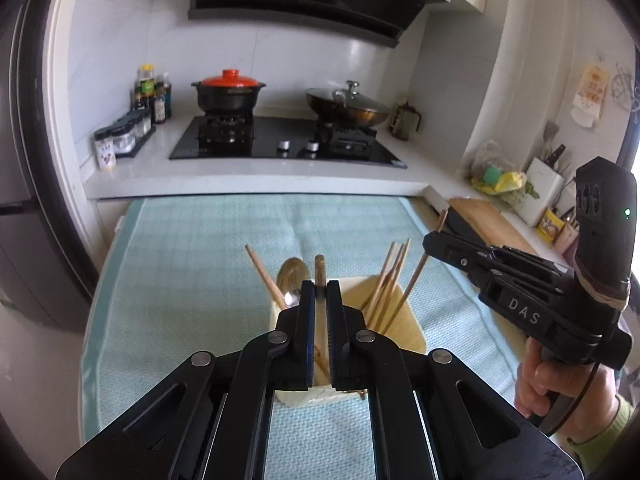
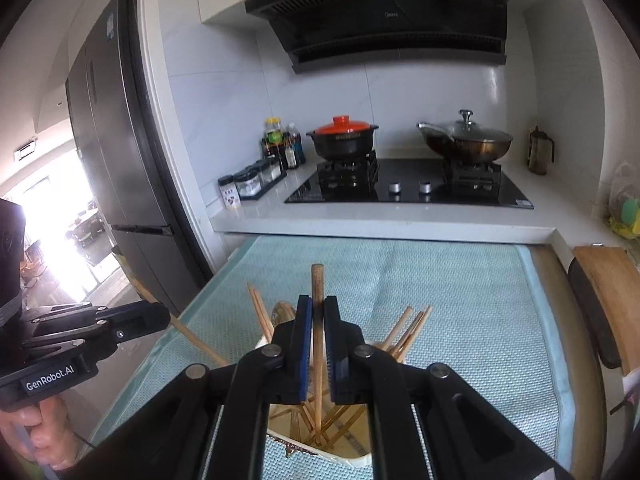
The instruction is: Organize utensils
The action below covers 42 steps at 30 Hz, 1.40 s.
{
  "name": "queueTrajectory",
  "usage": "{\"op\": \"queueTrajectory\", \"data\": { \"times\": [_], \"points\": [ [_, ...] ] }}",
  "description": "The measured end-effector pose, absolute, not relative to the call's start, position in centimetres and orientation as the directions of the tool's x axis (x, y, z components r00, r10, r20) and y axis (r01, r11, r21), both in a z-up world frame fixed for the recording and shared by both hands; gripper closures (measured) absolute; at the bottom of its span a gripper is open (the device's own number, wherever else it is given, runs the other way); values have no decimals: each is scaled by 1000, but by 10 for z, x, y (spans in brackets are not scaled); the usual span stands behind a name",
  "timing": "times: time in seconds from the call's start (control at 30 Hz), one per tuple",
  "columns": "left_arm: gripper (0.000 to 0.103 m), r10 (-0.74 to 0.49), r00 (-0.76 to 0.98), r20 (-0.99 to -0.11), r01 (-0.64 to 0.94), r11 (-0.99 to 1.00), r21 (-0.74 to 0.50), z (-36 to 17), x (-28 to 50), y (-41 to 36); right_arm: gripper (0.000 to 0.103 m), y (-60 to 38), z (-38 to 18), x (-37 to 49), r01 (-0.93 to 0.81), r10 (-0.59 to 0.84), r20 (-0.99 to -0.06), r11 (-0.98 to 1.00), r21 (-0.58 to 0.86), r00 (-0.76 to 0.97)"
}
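A cream utensil holder [image 1: 412,332] stands on a pale green mat [image 1: 192,280]. It holds several wooden chopsticks [image 1: 390,280] and a metal spoon [image 1: 292,276]. My left gripper [image 1: 319,286] is shut on one chopstick [image 1: 320,266], whose lower end points down into the holder. From the right, my right gripper [image 1: 430,242] hangs over the holder, shut on another chopstick [image 1: 416,274]. In the right wrist view, the right gripper [image 2: 318,308] pinches its chopstick [image 2: 317,280] above the holder [image 2: 344,458]. The left gripper [image 2: 162,316] comes in from the left.
Behind the mat runs a white counter [image 1: 248,176] with a black gas hob [image 1: 280,140], a red-lidded pot [image 1: 228,88] and a lidded wok [image 1: 348,104]. Seasoning jars [image 1: 120,136] stand at left, a wooden board [image 1: 488,216] at right. A tall fridge [image 2: 116,152] lies to the left.
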<state>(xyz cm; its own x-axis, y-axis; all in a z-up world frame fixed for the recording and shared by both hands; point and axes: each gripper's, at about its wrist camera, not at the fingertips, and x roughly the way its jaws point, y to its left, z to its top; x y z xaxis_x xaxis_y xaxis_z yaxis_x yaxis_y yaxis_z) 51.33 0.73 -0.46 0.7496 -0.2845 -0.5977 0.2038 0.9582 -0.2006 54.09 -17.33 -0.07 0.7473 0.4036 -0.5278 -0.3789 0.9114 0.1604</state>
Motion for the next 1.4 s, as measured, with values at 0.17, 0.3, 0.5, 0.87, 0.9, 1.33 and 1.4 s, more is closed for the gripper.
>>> {"op": "queueTrajectory", "data": {
  "times": [0.17, 0.3, 0.5, 0.87, 0.9, 1.33, 1.4],
  "points": [
    [100, -273, 725, -633, 198, 962, -188, -23, 531, -1, 97, -165, -28, 571, -374, 412, -595, 907, 193, 690],
    [99, -271, 721, -638, 195, 963, -188, -28, 546, -6, 95, -163, -40, 588, -370, 434, -621, 898, 239, 653],
    [81, -247, 757, -605, 167, 968, -186, -18, 553, 3, 95, -168, -33, 597, -355, 442, -598, 897, 265, 669],
    [2, -107, 874, -474, 95, 994, -50, 15, 499, 1, 37, -181, 14, 551, -345, 406, -523, 914, 215, 749],
    [1, -87, 885, -458, 88, 996, -20, 16, 488, -3, 34, -182, 15, 543, -346, 406, -526, 914, 214, 747],
    [1, 45, 847, -530, -23, 999, 49, -7, 366, -15, 17, -202, 19, 393, -278, 289, -444, 956, 91, 848],
    [1, 57, 848, -527, -40, 998, 43, -11, 348, -14, 16, -207, 14, 370, -279, 306, -434, 952, 126, 847]
  ]
}}
